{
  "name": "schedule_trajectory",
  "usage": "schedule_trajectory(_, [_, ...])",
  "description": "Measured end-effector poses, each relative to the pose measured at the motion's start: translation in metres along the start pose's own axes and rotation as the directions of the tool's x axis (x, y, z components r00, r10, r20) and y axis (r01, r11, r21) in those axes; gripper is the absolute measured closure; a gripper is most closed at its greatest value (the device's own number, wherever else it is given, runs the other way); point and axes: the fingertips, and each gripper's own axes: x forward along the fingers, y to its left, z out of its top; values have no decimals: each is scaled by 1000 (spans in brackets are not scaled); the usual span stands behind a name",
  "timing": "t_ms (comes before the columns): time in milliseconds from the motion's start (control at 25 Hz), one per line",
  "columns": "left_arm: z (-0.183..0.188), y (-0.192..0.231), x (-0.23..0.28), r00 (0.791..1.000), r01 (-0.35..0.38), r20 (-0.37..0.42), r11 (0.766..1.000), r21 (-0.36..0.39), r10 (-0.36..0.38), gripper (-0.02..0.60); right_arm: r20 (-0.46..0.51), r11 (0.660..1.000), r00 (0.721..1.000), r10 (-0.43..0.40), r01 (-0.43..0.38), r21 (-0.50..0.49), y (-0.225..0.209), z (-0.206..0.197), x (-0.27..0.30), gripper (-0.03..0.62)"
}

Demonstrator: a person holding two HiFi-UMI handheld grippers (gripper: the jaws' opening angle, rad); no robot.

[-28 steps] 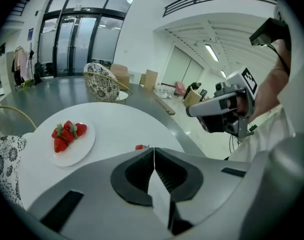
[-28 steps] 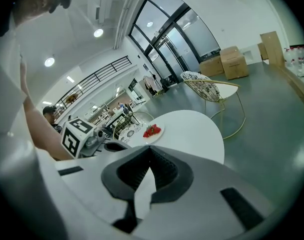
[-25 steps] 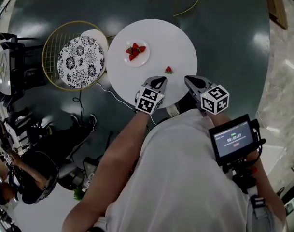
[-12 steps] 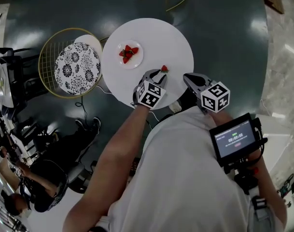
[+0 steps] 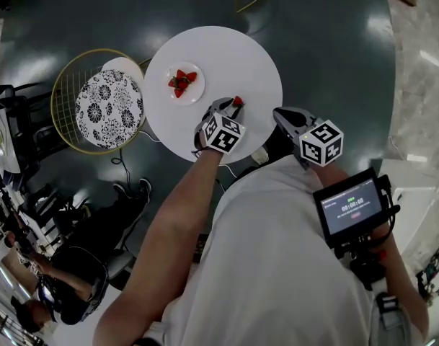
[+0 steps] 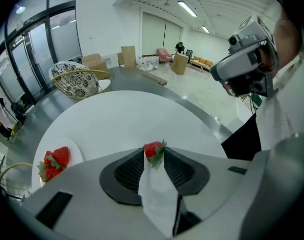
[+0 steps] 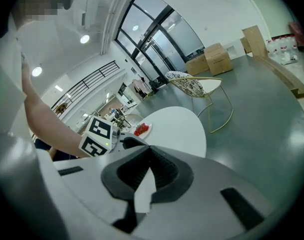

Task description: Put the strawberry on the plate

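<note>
A lone strawberry (image 5: 237, 101) lies on the round white table (image 5: 226, 52), near its right front edge. My left gripper (image 5: 230, 107) points steeply down over it. Its jaws have just been opening, and the strawberry (image 6: 152, 150) now sits between the open tips on the tabletop. A small white plate (image 5: 192, 90) holding several strawberries (image 5: 179, 81) stands to the left, also seen in the left gripper view as the plate (image 6: 76, 153). My right gripper (image 5: 282, 114) hovers off the table's front right edge with its jaw tips together and nothing in them (image 7: 149, 149).
A gold wire chair with a black-and-white patterned cushion (image 5: 107, 99) stands left of the table. A small monitor (image 5: 349, 207) hangs at the person's chest. People sit at the lower left (image 5: 68, 280). Dark glossy floor surrounds the table.
The left gripper has come forward and down to the lone strawberry, and its jaws have opened round it. The right gripper has hardly moved.
</note>
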Motion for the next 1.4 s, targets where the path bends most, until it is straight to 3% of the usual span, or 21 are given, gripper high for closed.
schedule_trajectory(320, [5,1,-7,1000,-11,27,1000,-25,11,477,-10,1000,1000,12,-12,-19,4,8,2,588])
schedule_trajectory(720, [3,17,-33,992,-54,109,989,-136,69,479,-45,994,997,70,-74,-75,22,16,28,588])
schedule_trajectory(1040, [-9,26,-74,973,-101,174,961,-258,149,479,-113,976,983,146,-161,-144,53,29,49,588])
schedule_trajectory(1400, [-51,39,-98,953,-165,170,902,-398,249,479,-203,944,953,225,-265,-197,80,26,82,588])
